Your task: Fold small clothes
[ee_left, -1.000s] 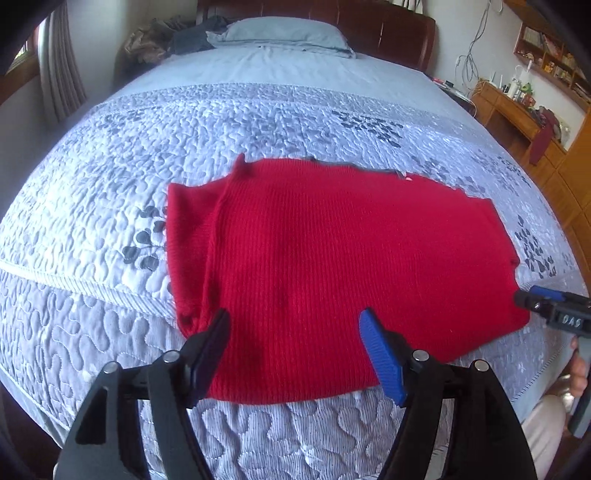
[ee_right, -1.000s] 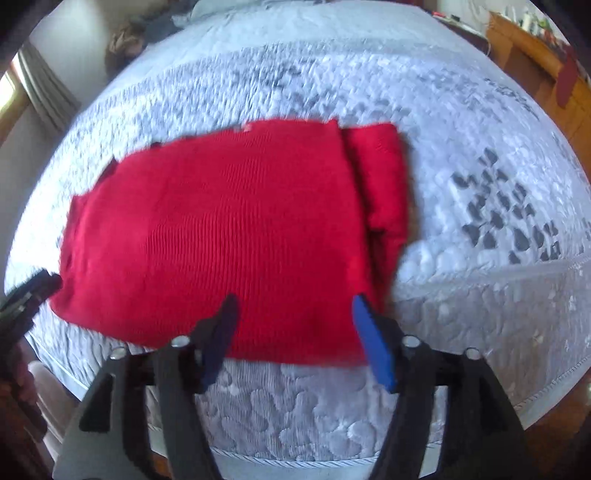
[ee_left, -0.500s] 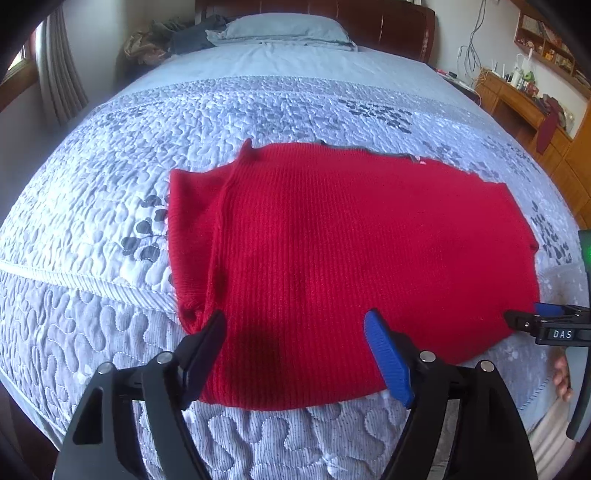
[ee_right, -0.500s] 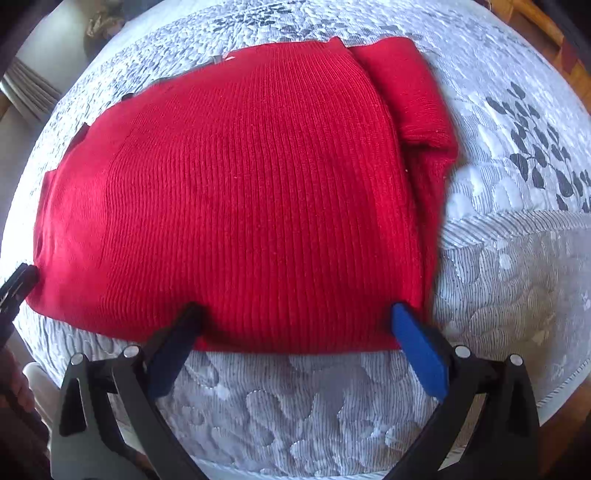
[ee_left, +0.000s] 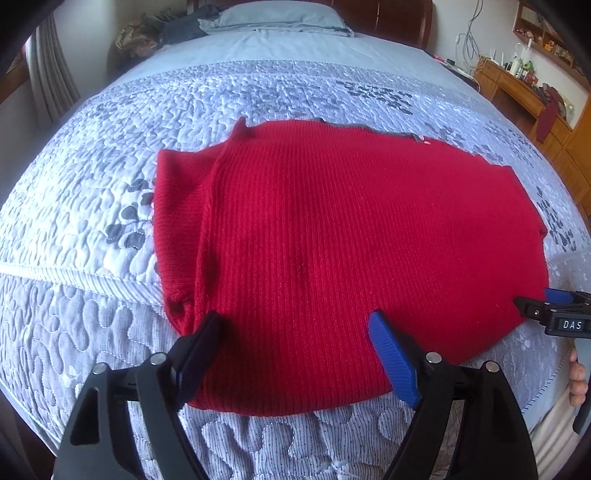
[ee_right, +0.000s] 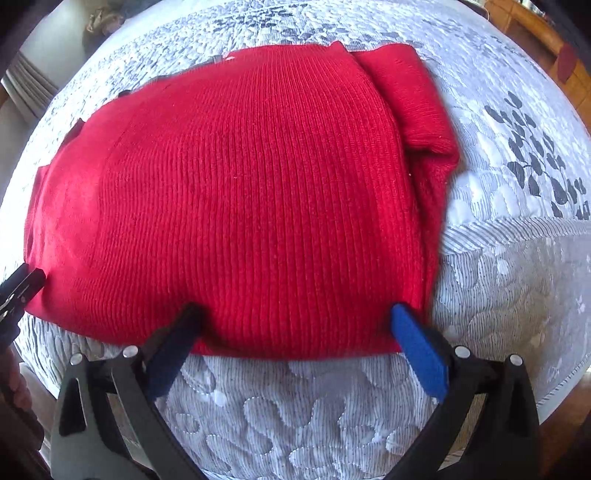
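A red ribbed knit sweater (ee_left: 332,236) lies flat on the quilted bed, sleeves folded in along both sides; it fills the right wrist view (ee_right: 236,192) too. My left gripper (ee_left: 295,325) is open, its fingers spread over the sweater's near left hem. My right gripper (ee_right: 295,314) is open over the near right hem, fingertips at the cloth's edge. The right gripper's tip also shows in the left wrist view (ee_left: 554,314), and the left gripper's tip in the right wrist view (ee_right: 22,284). Neither grips the cloth.
The grey-blue quilted bedspread (ee_left: 92,206) covers a wide bed with a pillow (ee_left: 273,18) and dark headboard at the far end. A wooden desk with clutter (ee_left: 524,85) stands at the right. The bed's near edge (ee_right: 295,424) lies just below the grippers.
Both grippers have moved down and closer to the sweater's near hem. The right gripper has opened wider. The sweater has not moved.
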